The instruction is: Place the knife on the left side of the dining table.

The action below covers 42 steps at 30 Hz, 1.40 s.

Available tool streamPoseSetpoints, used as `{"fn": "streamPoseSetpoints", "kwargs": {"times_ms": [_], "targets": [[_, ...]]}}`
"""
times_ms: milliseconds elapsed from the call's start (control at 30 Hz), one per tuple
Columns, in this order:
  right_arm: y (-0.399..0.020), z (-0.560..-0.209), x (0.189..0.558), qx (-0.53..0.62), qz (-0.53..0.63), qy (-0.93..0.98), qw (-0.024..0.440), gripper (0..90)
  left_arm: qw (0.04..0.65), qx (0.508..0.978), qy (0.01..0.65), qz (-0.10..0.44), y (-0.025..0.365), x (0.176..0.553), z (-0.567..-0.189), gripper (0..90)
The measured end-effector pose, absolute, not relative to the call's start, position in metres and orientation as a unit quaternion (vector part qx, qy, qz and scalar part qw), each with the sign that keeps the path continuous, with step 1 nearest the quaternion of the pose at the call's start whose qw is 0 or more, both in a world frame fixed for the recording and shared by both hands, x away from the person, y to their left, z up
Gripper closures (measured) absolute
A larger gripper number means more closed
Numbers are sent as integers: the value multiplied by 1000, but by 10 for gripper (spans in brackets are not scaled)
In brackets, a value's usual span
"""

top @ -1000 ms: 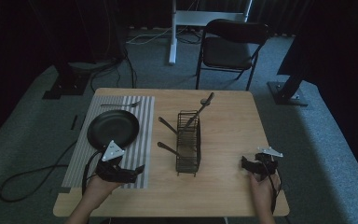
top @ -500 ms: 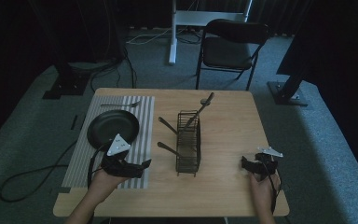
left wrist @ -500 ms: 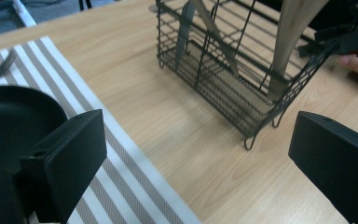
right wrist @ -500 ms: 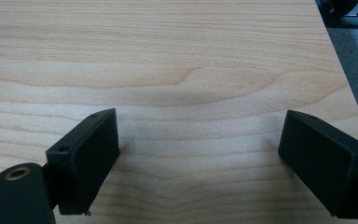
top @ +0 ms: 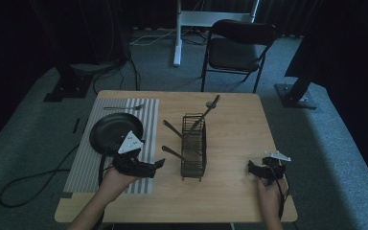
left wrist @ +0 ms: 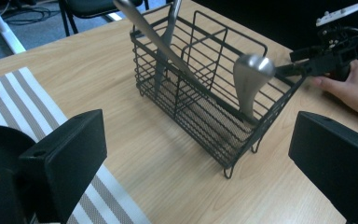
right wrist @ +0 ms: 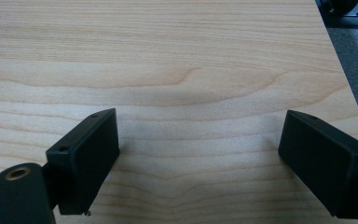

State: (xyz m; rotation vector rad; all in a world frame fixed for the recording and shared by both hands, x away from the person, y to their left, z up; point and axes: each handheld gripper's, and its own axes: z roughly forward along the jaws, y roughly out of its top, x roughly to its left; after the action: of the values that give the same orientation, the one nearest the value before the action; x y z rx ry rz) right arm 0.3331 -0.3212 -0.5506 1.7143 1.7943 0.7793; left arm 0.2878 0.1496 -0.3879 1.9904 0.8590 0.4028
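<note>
Reaching in is the step right now, I'd say: the left gripper hangs just above the wood with its jaws spread wide and nothing between them, aimed straight at the wire caddy that sits just ahead of it. Closest to the claw, at the caddy's near end, a spoon stands handle-down with its bowl poking up over the rim, and it lines up roughly between the two jaws in the left gripper view, so my guess is that's the target. Next move probably calls for pushing forward a bit more, getting one jaw on either side of that bowl or the neck under it, and only then squeezing; the wire rim sits right beside it, so it would be easy to snag the basket instead. Farther back in the caddy a couple of long handles lean out toward the far side. Behind and to the left of the claw there's a striped placemat with a black pan on it and a fork at the far edge. Way off on the other side of the caddy, the right gripper hovers low over bare table, also wide open and empty, just parked.
</note>
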Motion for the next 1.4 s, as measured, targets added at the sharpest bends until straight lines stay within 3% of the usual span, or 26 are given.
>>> {"fn": "streamPoseSetpoints", "kwargs": {"times_ms": [367, 433, 500, 533, 667, 767, 833, 967, 1033, 1400], "targets": [[-321, -551, 333, 635, 289, 665, 267, 113, 461, 806, 337, 154, 130, 293, -382, 65], [-321, -551, 333, 635, 289, 665, 267, 113, 465, 805, 336, 148, 129, 294, -383, 153], [-321, -551, 333, 635, 289, 665, 267, 113, 467, 805, 335, 144, 127, 295, -383, 181], [-321, -551, 333, 635, 289, 665, 267, 113, 469, 805, 334, 141, 124, 296, -384, 261], [-321, -551, 333, 635, 289, 665, 267, 113, 464, 809, 334, 134, 120, 299, -386, 419], [-321, -551, 333, 635, 289, 665, 267, 113, 466, 808, 336, 129, 120, 299, -387, 476], [-321, -551, 333, 635, 289, 665, 267, 113, 485, 802, 336, 94, 123, 304, -390, 530], [-321, -551, 333, 636, 289, 665, 267, 113, 483, 801, 340, 99, 124, 305, -391, 604], [-321, -551, 333, 635, 289, 665, 267, 113, 489, 800, 337, 86, 126, 306, -392, 719], [-321, -551, 333, 635, 289, 665, 267, 113, 502, 790, 341, 82, 119, 305, -388, 773]]}}
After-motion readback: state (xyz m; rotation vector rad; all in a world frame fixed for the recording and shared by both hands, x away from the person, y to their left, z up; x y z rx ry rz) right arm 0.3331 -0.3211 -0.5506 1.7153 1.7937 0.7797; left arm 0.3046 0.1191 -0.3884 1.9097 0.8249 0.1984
